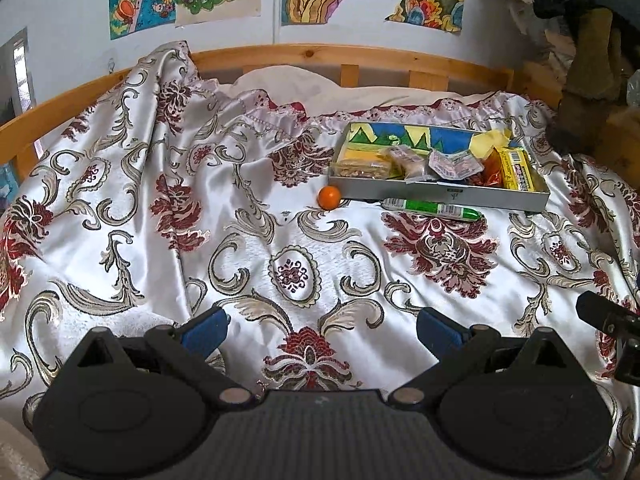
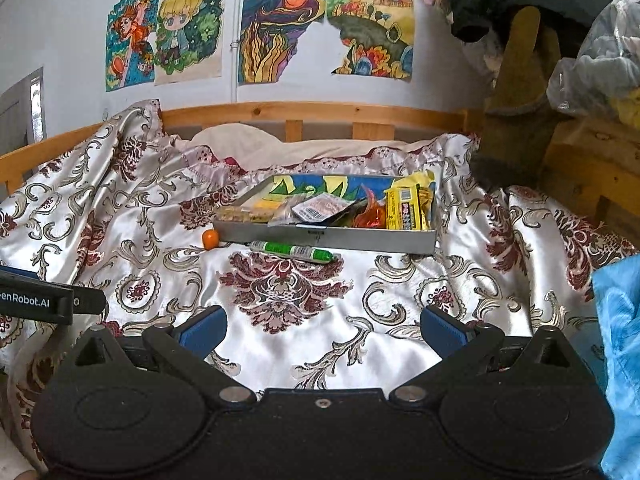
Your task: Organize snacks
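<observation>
Left gripper [image 1: 322, 330], right gripper [image 2: 323, 330]: both spread wide, empty, above patterned bedspread [image 1: 240, 248]. Farther: green stick snack [image 1: 430, 208] and orange ball [image 1: 329, 197], just before grey tray [image 1: 440, 195] holding packaged snacks [image 1: 444, 166].

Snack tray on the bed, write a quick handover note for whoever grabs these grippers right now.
Left gripper: open, empty, held over the bedspread.
Right gripper: open, empty, also short of the snacks.
Snack tray: sits near the headboard, already holding several packets, including a yellow pack at its right end.
Left to do: the small orange lies at the tray's front left corner, and the green stick snack lies along its front wall. Both are outside the tray.
</observation>
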